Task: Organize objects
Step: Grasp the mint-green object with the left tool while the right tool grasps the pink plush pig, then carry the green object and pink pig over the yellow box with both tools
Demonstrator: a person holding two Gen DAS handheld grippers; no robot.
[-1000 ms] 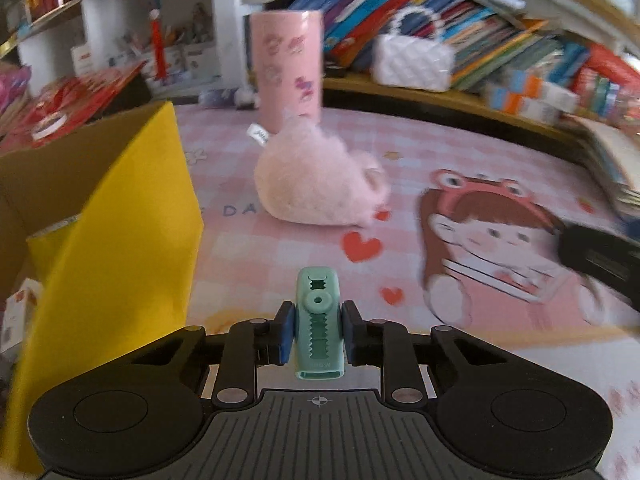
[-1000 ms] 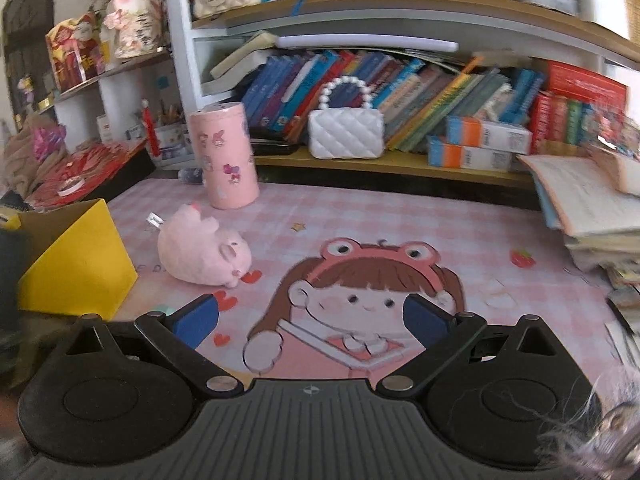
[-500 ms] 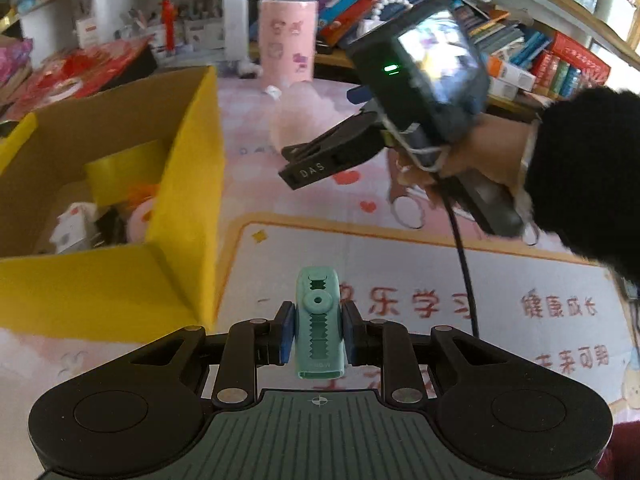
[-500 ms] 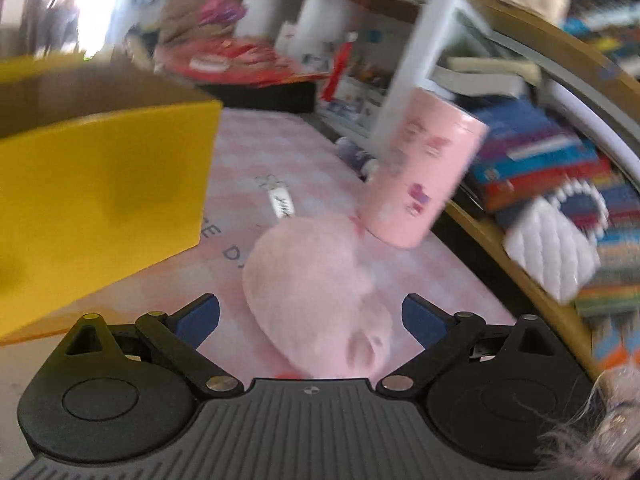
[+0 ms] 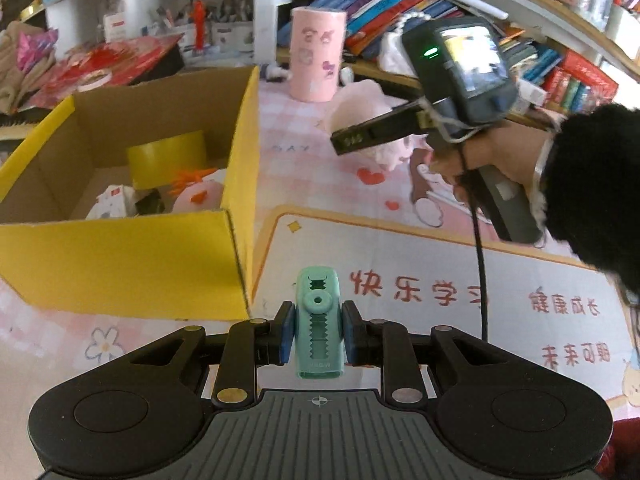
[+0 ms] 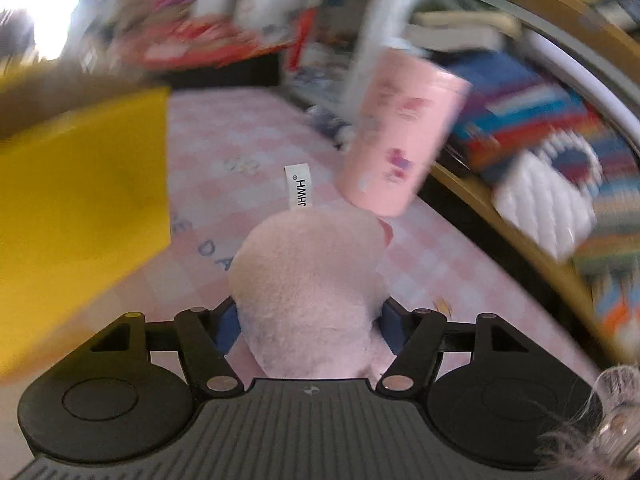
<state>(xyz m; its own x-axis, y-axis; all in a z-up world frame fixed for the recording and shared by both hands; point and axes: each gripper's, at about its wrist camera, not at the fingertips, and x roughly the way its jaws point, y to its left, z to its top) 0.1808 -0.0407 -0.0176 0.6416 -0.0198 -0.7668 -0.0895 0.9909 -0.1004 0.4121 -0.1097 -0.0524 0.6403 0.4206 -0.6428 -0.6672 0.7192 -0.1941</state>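
While jaws pinch plush (image 6: 308, 288), eraser (image 5: 319, 328) clamped.

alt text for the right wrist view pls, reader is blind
The right gripper has its jaws around a pink plush toy on a pink checkered mat. A white tag sticks up from the toy; a yellow box is left, a pink cylinder behind. The background is motion-blurred.

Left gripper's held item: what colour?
Mint green, clearest in the left wrist view.
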